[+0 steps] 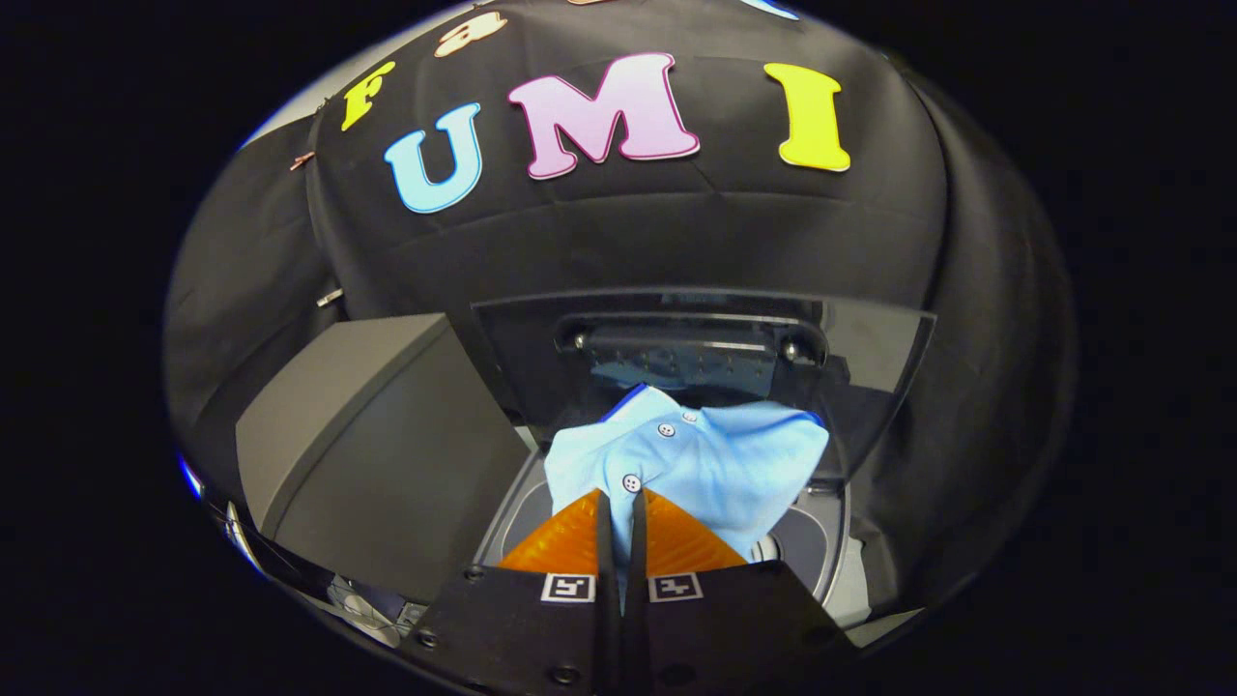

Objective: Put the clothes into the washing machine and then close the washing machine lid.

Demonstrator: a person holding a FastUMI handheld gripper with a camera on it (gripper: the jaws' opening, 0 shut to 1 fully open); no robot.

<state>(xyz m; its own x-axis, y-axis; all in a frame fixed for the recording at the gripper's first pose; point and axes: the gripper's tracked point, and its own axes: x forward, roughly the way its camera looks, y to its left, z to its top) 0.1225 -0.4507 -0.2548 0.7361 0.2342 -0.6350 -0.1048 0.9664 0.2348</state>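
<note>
A light blue shirt point(720, 462) with white buttons and a dark blue collar edge hangs from my gripper point(619, 503), whose two fingers are pressed together on a fold of the cloth. The shirt hangs over the round opening of the washing machine point(821, 541), just ahead of the fingers. Behind the shirt the machine's glass lid point(870, 358) stands open and upright, with a dark handle piece point(691, 348) near its top. Most of the drum is hidden by the shirt and my fingers.
A grey box-shaped panel point(367, 454) stands to the left of the opening, close beside my fingers. The machine's pale top rim point(860, 590) curves round at the right. Black cloth walls in the space behind and at both sides.
</note>
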